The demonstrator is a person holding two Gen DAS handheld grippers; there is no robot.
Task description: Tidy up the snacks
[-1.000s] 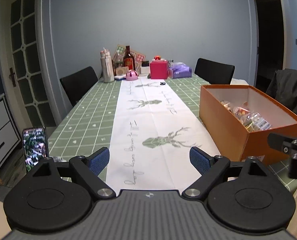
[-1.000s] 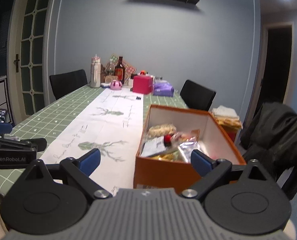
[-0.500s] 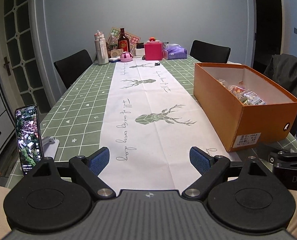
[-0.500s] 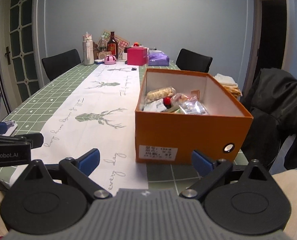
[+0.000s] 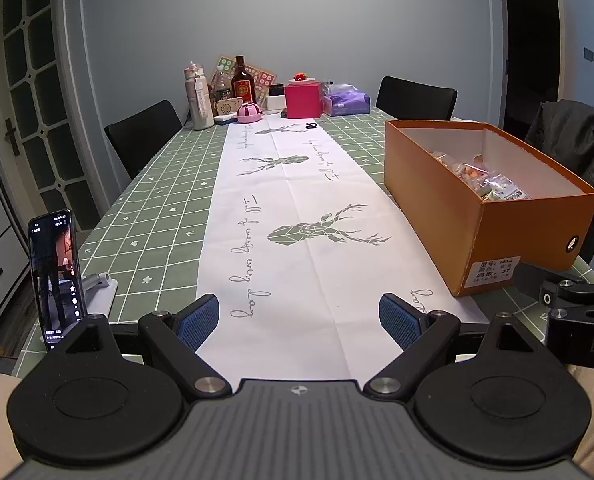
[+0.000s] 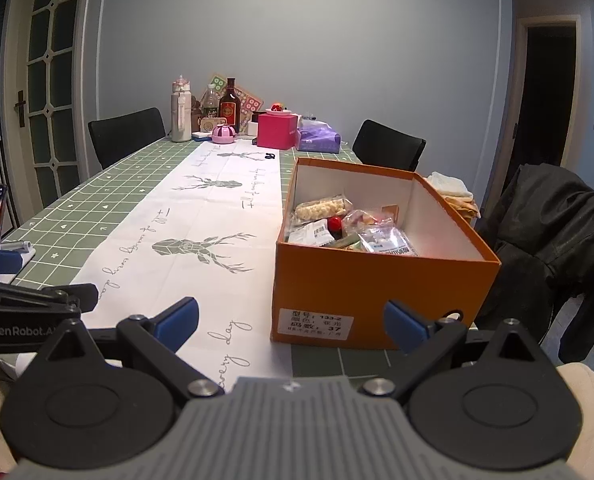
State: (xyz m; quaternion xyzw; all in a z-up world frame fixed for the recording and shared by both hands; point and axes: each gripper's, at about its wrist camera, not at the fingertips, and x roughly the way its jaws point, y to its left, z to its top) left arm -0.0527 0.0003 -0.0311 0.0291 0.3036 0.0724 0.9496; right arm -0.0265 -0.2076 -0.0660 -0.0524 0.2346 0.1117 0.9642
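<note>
left gripper [image 5: 299, 316]: my fingers spread wide, nothing between them, hanging at the near edge of the surface [image 5: 157, 200]
right gripper [image 6: 291, 320]: fingers spread too, empty, just short of the orange box [image 6: 377, 288]
phone [image 5: 57, 276]: propped upright on a stand at my left, screen lit, too small to read
orange box: open top, on the right side of the surface, beside the white runner [image 5: 297, 240]; label on the near end, print I can't read
snacks [image 6: 349, 228]: loose packets piled inside the box; from the left wrist view the box wall hides most of them
hidden: box floor, lower packets
far end: bottles [image 5: 243, 84], pink box [image 5: 303, 100], purple pack [image 5: 347, 100], small clutter I can't sort out
room: black chairs [image 5: 143, 136] both sides, dark jacket [image 6: 553, 240] on a chair at right, grey wall, glazed door left, dark doorway right
</note>
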